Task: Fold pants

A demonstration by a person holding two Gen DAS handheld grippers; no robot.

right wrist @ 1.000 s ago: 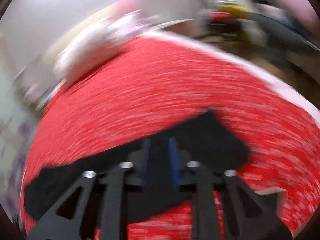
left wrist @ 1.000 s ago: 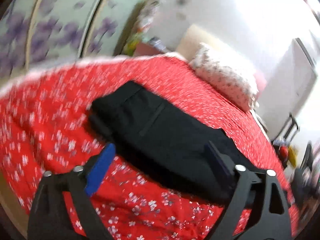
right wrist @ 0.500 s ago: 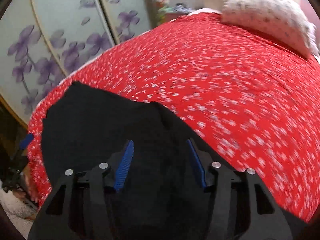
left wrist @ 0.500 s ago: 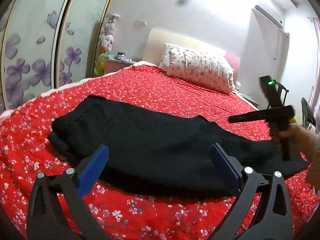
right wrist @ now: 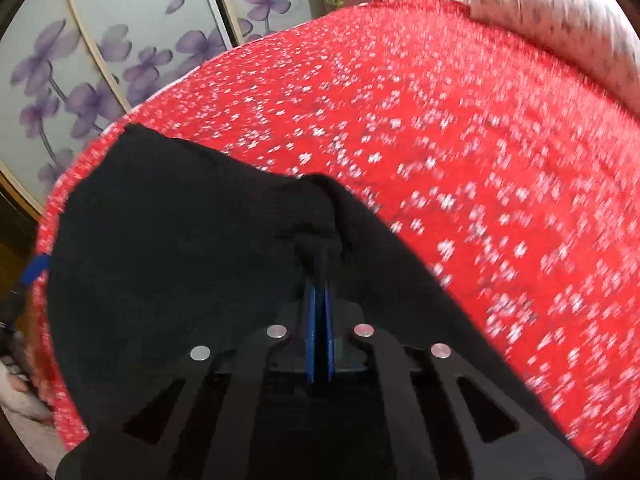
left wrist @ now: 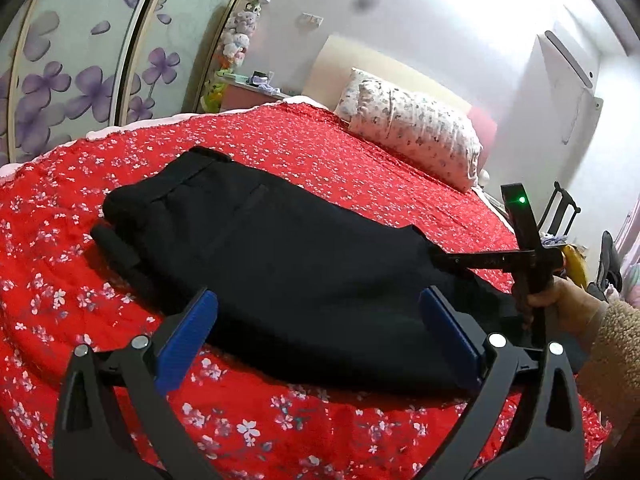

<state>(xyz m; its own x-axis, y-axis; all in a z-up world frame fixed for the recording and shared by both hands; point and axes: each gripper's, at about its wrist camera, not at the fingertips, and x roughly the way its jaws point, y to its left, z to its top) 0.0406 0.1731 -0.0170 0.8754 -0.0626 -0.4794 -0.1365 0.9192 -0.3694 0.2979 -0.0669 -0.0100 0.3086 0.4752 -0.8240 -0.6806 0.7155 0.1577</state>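
Observation:
Black pants (left wrist: 280,264) lie folded lengthwise on the red flowered bedspread (left wrist: 280,148), waistband at the far left. My left gripper (left wrist: 320,320) is open, its blue pads on either side of the pants' near edge. My right gripper (right wrist: 319,280) is shut on a bunched fold of the pants (right wrist: 180,240) at the leg end. It also shows in the left wrist view (left wrist: 444,260), at the right of the pants, held by a hand.
A flowered pillow (left wrist: 416,132) lies at the head of the bed. Sliding wardrobe doors with purple flowers (left wrist: 80,72) stand along the left. A nightstand (left wrist: 248,92) with small items is at the back.
My right gripper has closed from open onto the pants' leg end. My left gripper has stayed open near the pants' near edge, with a slight shift of view.

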